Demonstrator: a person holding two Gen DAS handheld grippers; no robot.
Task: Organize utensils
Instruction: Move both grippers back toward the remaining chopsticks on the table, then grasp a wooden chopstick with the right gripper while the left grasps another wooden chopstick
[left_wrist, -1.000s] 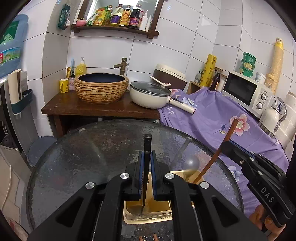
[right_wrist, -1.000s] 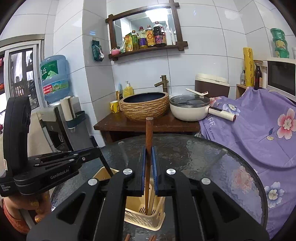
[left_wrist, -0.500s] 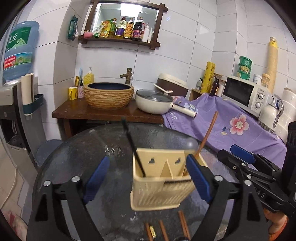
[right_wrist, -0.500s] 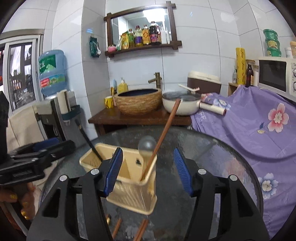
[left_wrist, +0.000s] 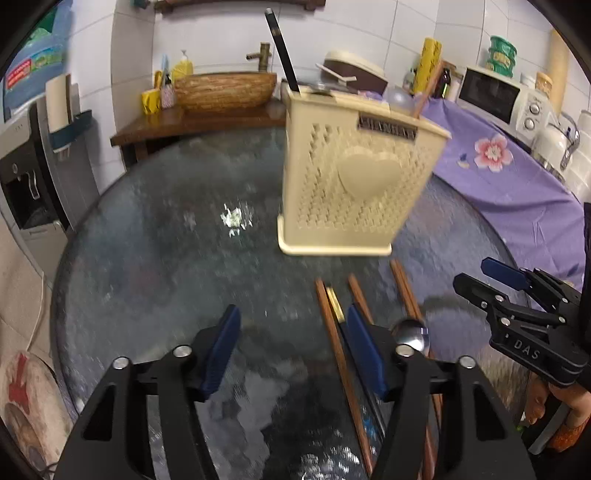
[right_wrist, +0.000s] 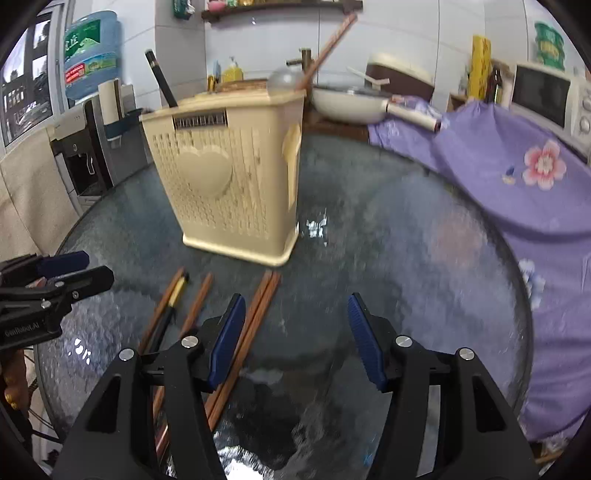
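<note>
Starting at the left: let go of the black-handled utensil (left_wrist: 282, 48), now standing in the cream caddy (left_wrist: 351, 177) on the glass table (left_wrist: 166, 240). Left gripper (left_wrist: 291, 325) low over the glass, jaws apart, just been narrowing from a wider gape, pressing on nothing, with one loose stick on the table between them. In the middle: caddy upright, holding three things by count: one black-handled utensil, one round-bowled ladle (right_wrist: 282, 79), one brown chopstick (right_wrist: 328, 48). Loose in front of it: four brown chopsticks (right_wrist: 199, 295), one black gold-tipped stick (right_wrist: 175, 291), one metal spoon (left_wrist: 410, 328). At the right: right gripper (right_wrist: 295, 314) likewise parted after releasing the brown chopstick, jaws just been opening, empty, beside two of the brown chopsticks. For the task, by this reckoning: two more stowed, six left to gather
</note>
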